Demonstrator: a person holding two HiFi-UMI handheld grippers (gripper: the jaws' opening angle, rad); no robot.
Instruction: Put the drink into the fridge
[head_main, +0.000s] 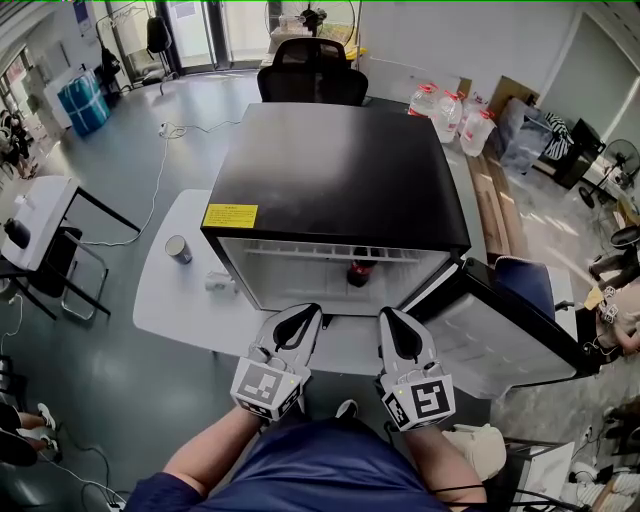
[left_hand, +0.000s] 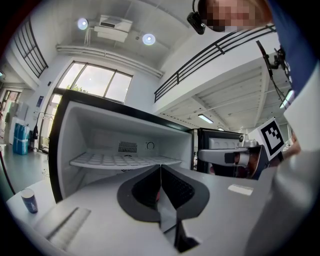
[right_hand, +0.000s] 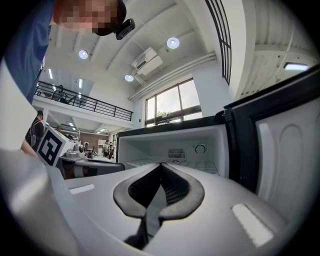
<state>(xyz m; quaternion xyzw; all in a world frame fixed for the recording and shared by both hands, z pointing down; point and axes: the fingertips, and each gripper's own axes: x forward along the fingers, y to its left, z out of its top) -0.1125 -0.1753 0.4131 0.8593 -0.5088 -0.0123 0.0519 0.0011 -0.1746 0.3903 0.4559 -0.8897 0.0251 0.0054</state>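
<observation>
The drink (head_main: 360, 272) stood inside the open fridge (head_main: 340, 170) on the desk (head_main: 175, 300), with the door (head_main: 500, 335) swung out to the right. The left gripper (head_main: 304, 312) and right gripper (head_main: 390, 314) hovered side by side just before the opening, each with its fingers closed together on nothing.

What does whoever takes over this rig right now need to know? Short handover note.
Left gripper: jaws together, empty.
Right gripper: jaws together, empty.
Both sit in front of the open fridge.
Drink: upright inside the fridge, near the front.
Door: swung open to the right.
Done: the drink is in the fridge.
Left: probably only shutting the door. A small cup on the table beside the fridge looks unrelated.
</observation>
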